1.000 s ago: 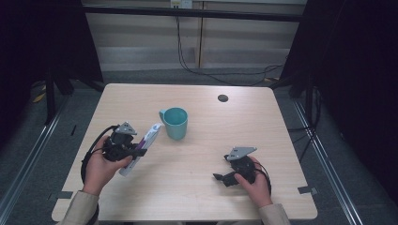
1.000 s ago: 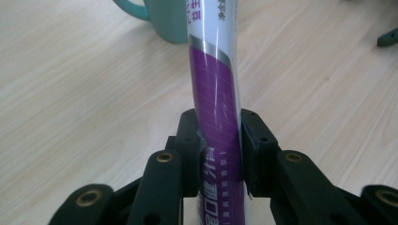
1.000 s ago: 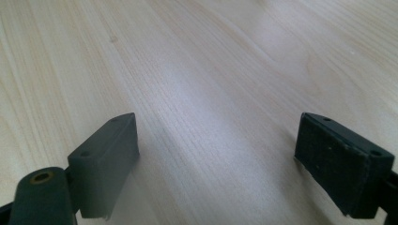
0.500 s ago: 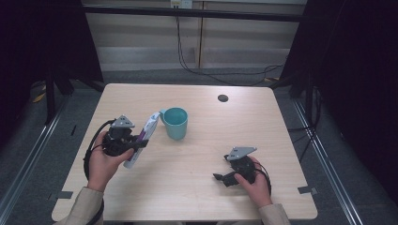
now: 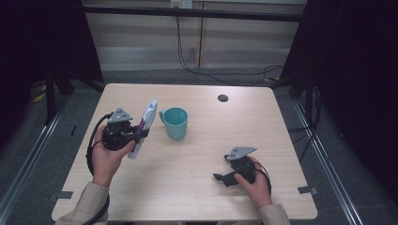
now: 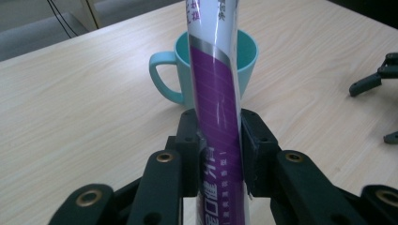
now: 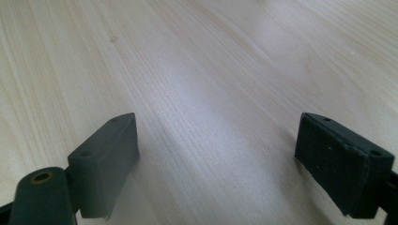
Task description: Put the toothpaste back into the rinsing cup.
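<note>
Table layout: items at left and centre, right gripper at near right.
The tube (image 5: pixel 144 127), clamped in the left gripper (image 5: pixel 136 136), sits just left of the mug (image 5: pixel 175 123); the right gripper (image 5: pixel 221 173) rests on the table (image 5: pixel 197 187), well apart.

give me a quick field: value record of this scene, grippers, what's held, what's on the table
left gripper: shut on the purple and white tube, raised off the table
tube position: beside the mug on its handle side, upper end tilted toward the mug
right gripper: open, nothing between its jaws, low over bare wood
mug: teal mug, upright, near the table's middle, handle toward the left gripper
table: light wood table, small dark round spot near the far edge
</note>
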Demonstrator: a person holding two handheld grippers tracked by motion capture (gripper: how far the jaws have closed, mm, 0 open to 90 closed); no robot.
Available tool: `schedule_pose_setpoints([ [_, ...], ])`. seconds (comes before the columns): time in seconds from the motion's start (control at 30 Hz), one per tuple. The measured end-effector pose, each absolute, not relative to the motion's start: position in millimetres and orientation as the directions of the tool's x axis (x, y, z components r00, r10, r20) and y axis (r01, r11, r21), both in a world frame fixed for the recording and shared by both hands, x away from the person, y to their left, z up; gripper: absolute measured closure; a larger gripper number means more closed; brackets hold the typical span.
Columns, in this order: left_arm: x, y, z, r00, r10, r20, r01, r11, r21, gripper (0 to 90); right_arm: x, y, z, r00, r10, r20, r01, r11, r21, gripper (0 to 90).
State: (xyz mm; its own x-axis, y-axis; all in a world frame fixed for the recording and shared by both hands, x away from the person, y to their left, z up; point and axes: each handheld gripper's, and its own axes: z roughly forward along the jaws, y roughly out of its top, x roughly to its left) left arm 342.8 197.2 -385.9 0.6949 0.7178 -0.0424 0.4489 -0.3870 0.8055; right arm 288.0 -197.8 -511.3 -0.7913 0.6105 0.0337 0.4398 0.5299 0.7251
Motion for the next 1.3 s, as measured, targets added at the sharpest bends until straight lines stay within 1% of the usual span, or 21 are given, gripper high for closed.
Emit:
schedule_pose_setpoints([
  [0.03,342.8,197.2,-385.9,0.695,0.718,-0.042,0.449,-0.387,0.805,71.8,288.0,-197.8,-511.3,-0.791,0.611,0.034,0.44,0.53,0.725,13.0],
  [0.07,343.8,196.0,-385.2,0.684,0.727,-0.055,0.45,-0.361,0.817,71.9,288.0,-197.8,-511.3,-0.791,0.611,0.034,0.44,0.53,0.725,13.0],
  [0.13,344.9,196.0,-384.2,0.688,0.724,-0.051,0.444,-0.365,0.818,71.9,288.0,-197.8,-511.3,-0.791,0.61,0.033,0.44,0.53,0.725,13.0],
  [0.3,347.2,192.1,-382.3,0.678,0.733,-0.058,0.428,-0.329,0.842,71.8,288.0,-197.8,-511.3,-0.791,0.611,0.034,0.44,0.53,0.725,13.0],
  [0.73,353.2,189.4,-380.8,0.662,0.747,-0.059,0.41,-0.295,0.863,71.8,288.0,-197.8,-511.2,-0.791,0.61,0.034,0.44,0.53,0.725,13.0],
  [1.3,360.8,179.0,-368.1,0.654,0.755,-0.05,0.358,-0.25,0.9,71.8,288.0,-197.8,-511.2,-0.791,0.61,0.034,0.44,0.53,0.725,13.0],
])
